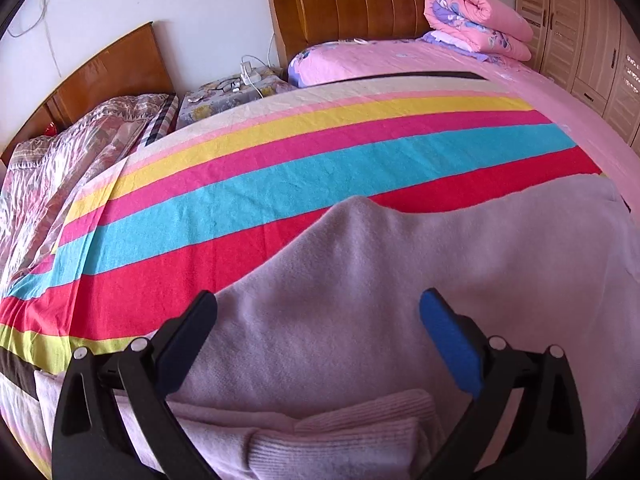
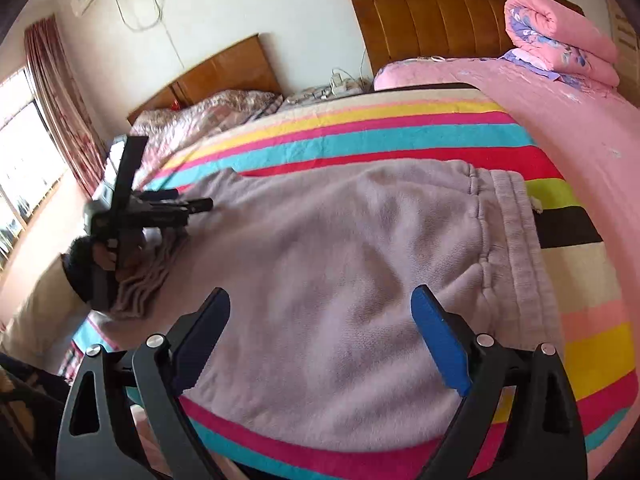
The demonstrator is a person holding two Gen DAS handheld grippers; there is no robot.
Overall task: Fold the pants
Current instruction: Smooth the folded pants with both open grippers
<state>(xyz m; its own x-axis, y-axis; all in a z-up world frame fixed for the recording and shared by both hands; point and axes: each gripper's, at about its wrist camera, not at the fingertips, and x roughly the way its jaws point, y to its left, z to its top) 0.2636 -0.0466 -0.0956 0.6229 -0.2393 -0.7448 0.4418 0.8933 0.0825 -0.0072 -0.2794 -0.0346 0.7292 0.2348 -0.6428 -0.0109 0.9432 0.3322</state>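
While the lilac pants (image 2: 340, 264) lie across the striped sheet (image 2: 360, 136), right gripper (image 2: 320, 332) and left gripper (image 1: 318, 328) hover wide-jawed, holding nothing

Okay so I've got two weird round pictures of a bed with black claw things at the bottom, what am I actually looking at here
Those claws are two hand-held grippers; a person carries one in each hand. Each has a wide-angle camera looking along its fingers, hence the round, bulging pictures. One picture is from the left gripper, the other from the right gripper. In the right one you also see the left gripper from outside, with the hand holding it. Lilac fleece pants lie flat on a striped blanket covering the bed. The elastic waistband is at the right gripper's end, and ribbed cuffs lie under the left gripper. Both grippers are open, holding nothing. A rolled pink quilt sits near the headboard.
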